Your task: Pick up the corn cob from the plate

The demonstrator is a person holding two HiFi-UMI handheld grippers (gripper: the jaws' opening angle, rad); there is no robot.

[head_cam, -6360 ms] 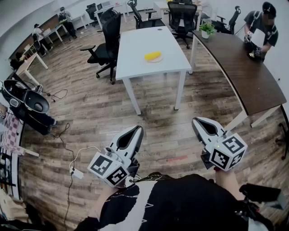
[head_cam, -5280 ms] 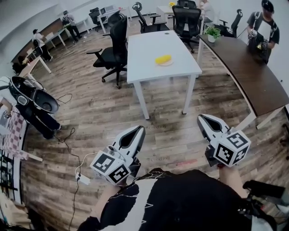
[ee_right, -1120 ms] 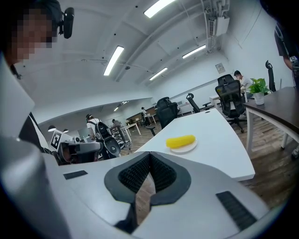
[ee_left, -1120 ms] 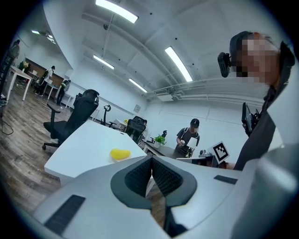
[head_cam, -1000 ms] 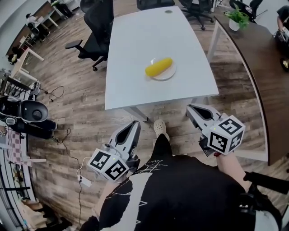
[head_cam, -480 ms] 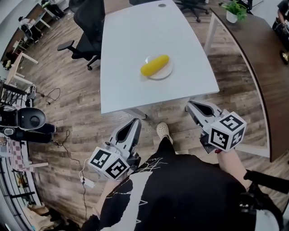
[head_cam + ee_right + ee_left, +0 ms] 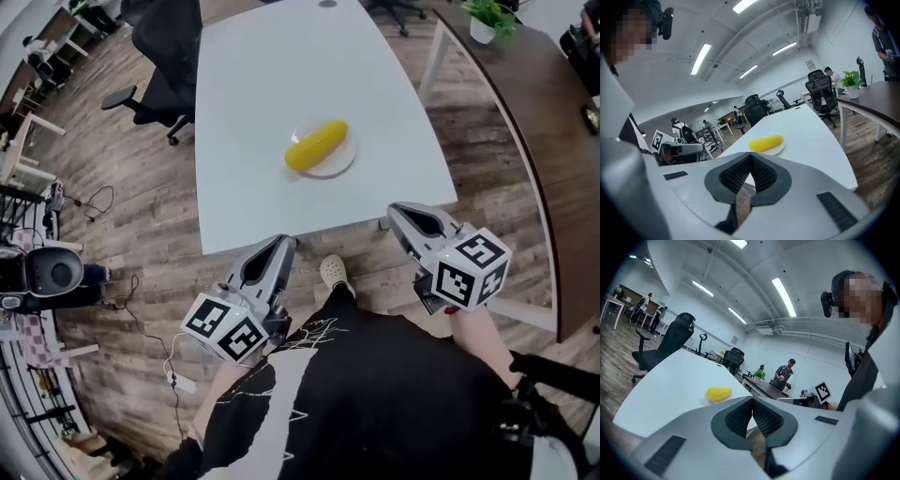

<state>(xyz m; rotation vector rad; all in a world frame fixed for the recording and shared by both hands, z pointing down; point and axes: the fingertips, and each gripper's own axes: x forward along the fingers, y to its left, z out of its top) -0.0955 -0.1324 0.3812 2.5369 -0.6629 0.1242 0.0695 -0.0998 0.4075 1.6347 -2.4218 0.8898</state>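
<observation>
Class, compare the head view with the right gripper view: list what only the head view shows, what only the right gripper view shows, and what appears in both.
Head view only: the person's shoe and the cables on the wooden floor. Right gripper view only: the ceiling lights, and the right gripper with its pads closed together and nothing between them. Both: the corn cob lying on the plate on the white table, and the left gripper, not yet near the cob.
</observation>
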